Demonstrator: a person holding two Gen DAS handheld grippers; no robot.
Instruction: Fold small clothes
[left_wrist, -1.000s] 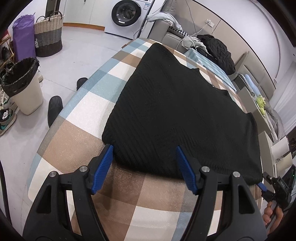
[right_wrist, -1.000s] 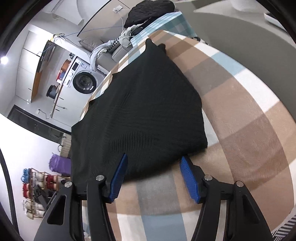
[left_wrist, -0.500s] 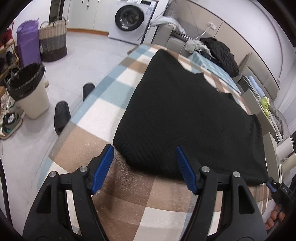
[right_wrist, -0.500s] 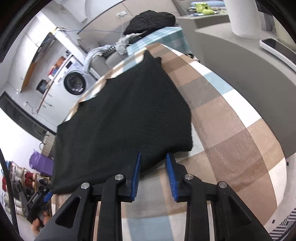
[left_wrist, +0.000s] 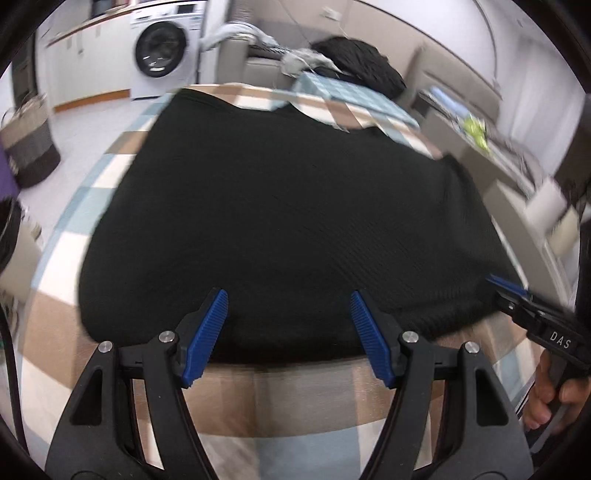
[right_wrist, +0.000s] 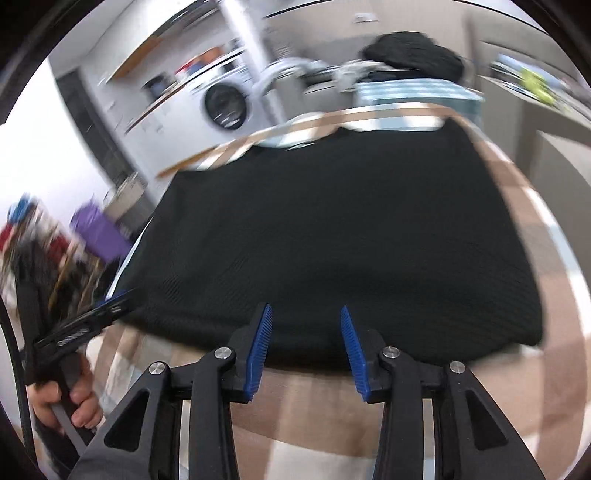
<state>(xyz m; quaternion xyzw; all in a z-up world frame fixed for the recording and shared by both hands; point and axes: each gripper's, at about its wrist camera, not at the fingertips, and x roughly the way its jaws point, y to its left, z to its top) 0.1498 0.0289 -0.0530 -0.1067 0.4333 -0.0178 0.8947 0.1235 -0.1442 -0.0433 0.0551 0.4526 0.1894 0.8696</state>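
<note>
Already the black garment (left_wrist: 288, 221) lay flat on the checked tabletop (left_wrist: 303, 398), its near hem at twelve o'clock of both grippers. Left gripper (left_wrist: 288, 332) spread; right gripper (right_wrist: 306, 347), jaws just reopening, empty. Grabbing one layer might spoil the fold.

Spread flat on the tabletop (left_wrist: 303, 387): a knit garment (left_wrist: 288, 221), near edge just ahead of both grippers. Behind the tabletop, a washing machine (left_wrist: 162, 51); at its left, a laundry basket (left_wrist: 29, 147).
</note>
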